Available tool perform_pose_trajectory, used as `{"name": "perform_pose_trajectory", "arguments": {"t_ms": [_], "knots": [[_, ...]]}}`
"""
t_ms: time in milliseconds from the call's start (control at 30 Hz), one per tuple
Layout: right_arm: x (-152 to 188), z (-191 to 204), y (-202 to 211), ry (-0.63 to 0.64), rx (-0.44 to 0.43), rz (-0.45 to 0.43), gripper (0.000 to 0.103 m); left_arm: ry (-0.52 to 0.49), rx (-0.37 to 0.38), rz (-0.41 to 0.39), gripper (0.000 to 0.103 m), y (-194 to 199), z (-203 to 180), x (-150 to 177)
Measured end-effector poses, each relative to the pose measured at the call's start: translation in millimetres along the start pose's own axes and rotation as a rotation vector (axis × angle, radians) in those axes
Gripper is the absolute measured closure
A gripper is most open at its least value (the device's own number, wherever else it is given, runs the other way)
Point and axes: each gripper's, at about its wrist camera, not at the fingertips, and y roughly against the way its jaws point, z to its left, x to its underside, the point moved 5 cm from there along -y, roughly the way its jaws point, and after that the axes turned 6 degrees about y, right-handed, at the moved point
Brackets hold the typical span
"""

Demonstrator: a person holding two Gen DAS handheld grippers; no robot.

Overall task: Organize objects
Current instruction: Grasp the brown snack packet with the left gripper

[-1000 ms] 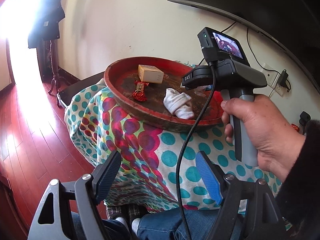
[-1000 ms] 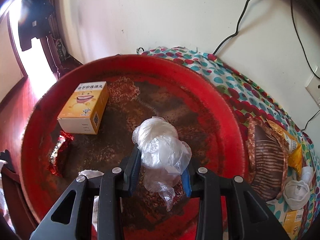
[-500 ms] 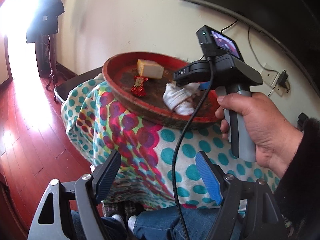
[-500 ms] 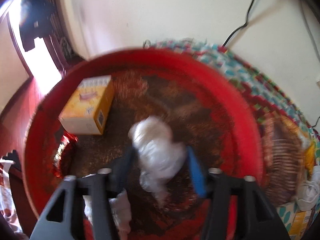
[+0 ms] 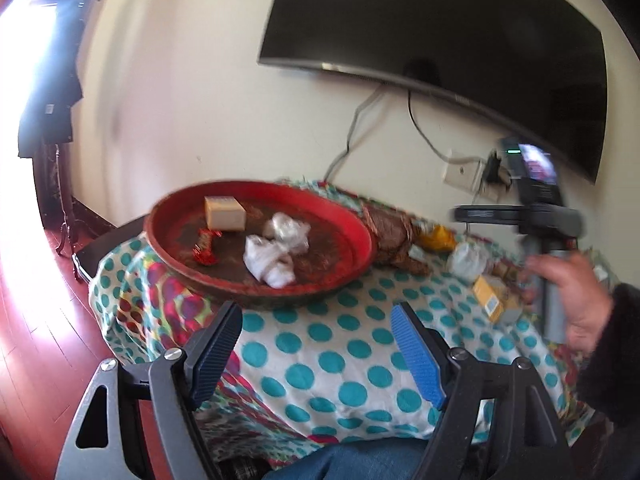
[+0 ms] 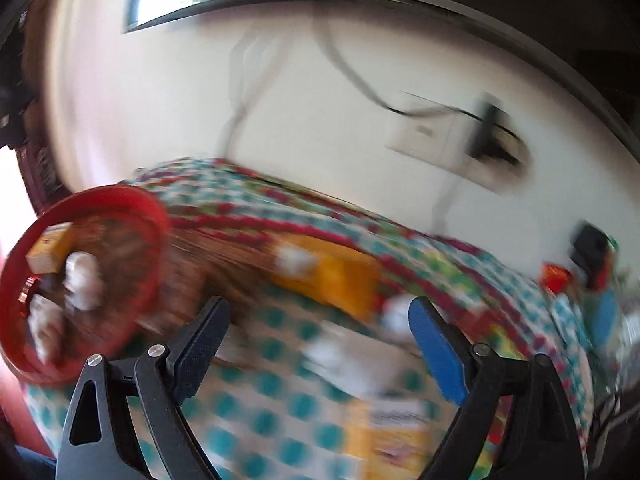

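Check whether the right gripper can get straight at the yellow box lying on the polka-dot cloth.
Probably yes: the right gripper is open and empty, the yellow box lies uncovered on the cloth, and nothing stands between them.

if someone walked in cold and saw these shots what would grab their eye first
The big red tray on the left of the polka-dot tablecloth, holding a yellow box, two crumpled white bundles and a red wrapper. Next, the dark television on the wall above. To the right of the tray lie loose snack packets, and the right tongs, jaws just opened and empty, sweep over them in a blur.
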Motion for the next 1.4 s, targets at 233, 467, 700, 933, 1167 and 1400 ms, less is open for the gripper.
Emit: {"name": "perform_pose_trajectory", "arguments": {"t_ms": [233,467,700,933,1167,1400], "knots": [[65,-97,-3,-0.170,0.064,0.046,0.013,-0.113,0.065,0.136,0.024,-37,-53,21],[106,-120,-10,-0.293,-0.022,0.046,0.013,-0.152,0.074,0.190,0.024,-98,-105,-20],[116,-116,-13,-0.302,-0.086,0.038,0.007,-0.181,-0.043,0.199,0.024,-171,-129,-61],[126,-128,-27,-0.393,-0.146,0.092,0.007,-0.170,-0.153,0.275,0.024,-231,-133,-55],[133,-136,-34,-0.460,-0.172,0.119,0.007,-0.205,-0.206,0.316,0.024,-259,-144,-40],[135,-137,-38,-0.475,-0.181,0.137,0.006,-0.242,-0.224,0.298,0.037,-269,-152,-39]]}}
